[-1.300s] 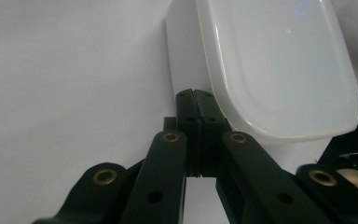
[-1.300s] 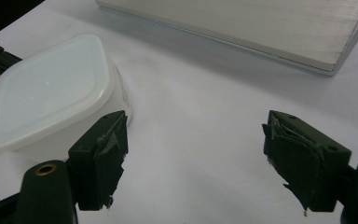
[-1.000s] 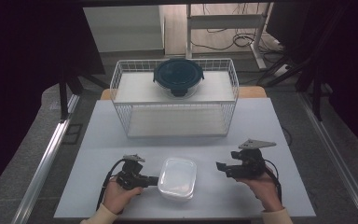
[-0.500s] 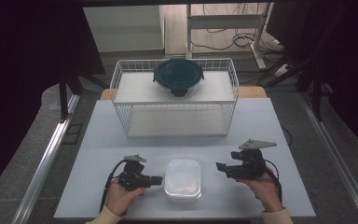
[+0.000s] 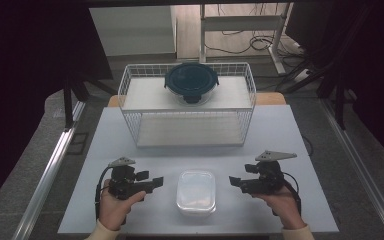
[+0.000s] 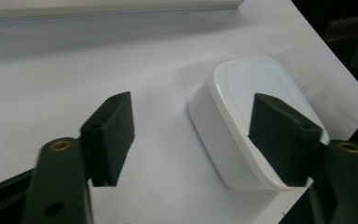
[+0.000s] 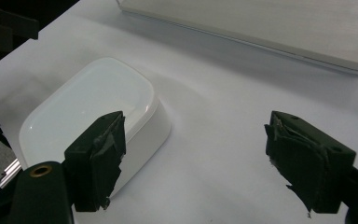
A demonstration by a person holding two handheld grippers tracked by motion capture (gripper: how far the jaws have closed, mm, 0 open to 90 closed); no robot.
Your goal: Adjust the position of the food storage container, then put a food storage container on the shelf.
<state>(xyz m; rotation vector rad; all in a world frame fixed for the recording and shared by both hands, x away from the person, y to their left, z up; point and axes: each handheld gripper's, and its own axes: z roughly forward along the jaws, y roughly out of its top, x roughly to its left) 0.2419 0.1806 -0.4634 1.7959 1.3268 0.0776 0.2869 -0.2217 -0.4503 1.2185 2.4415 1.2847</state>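
With both grippers' jaws spread wide and empty, we flank the white container [image 5: 196, 192], ready to grasp it.

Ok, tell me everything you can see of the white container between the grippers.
The container is a rounded-rectangle box of milky, translucent-looking plastic with a matching lid seated flat on top, its rim slightly overhanging the walls. Its contents cannot be made out. It sits upright and closed on the white table, near the front edge, long side running front to back. The left gripper and right gripper flank it with jaws open; nothing but the table touches it.
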